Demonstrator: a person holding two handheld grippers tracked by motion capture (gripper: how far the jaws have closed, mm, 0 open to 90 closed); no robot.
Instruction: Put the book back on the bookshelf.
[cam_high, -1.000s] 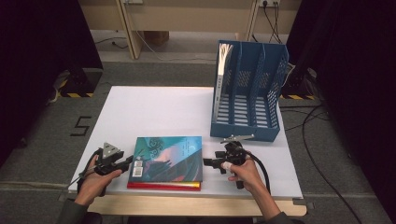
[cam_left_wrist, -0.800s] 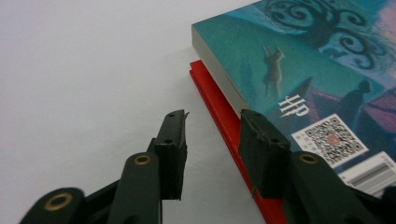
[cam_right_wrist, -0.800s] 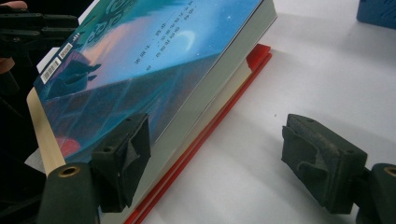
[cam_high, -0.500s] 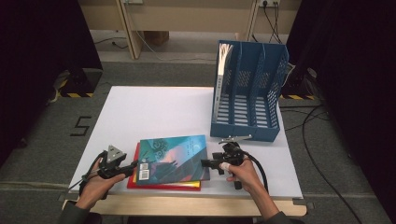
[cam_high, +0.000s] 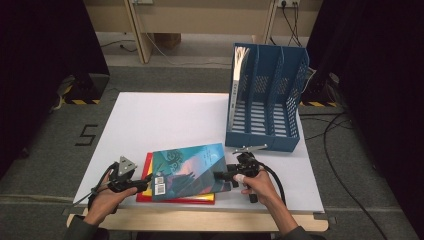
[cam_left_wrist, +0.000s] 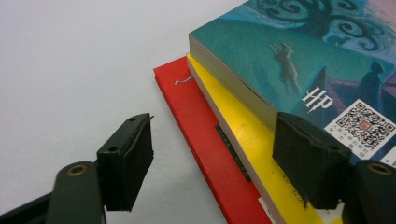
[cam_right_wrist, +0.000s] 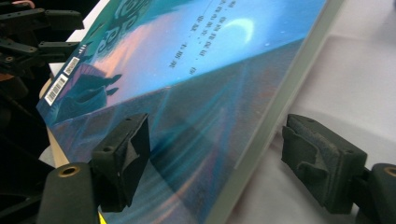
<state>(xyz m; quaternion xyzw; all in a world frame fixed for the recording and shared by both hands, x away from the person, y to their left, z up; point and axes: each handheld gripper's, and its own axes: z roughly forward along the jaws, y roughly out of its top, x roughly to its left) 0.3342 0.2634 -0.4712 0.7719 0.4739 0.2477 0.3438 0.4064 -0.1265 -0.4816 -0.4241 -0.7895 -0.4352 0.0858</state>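
Observation:
A teal book (cam_high: 187, 170) lies askew on top of a yellow book (cam_left_wrist: 243, 135) and a red book (cam_high: 145, 170) near the table's front edge. My left gripper (cam_high: 141, 186) is at the stack's left end. Its jaws have just been opening and now stand open (cam_left_wrist: 215, 158) around the corner of the red book (cam_left_wrist: 201, 121) and the yellow one, pads clear of both. My right gripper (cam_high: 221, 176) is at the right end, shut (cam_right_wrist: 215, 149) on the teal book (cam_right_wrist: 187, 70), one jaw on the cover and the other under its edge.
A blue file rack (cam_high: 265, 100) with three slots stands at the back right of the white table (cam_high: 165, 115), a thin booklet in its left slot. Cables trail from both grippers toward the front edge.
The teal book has turned counterclockwise on the stack, its right end swinging away from the front edge. The left gripper's jaws have opened and let go of the stack's left edge.

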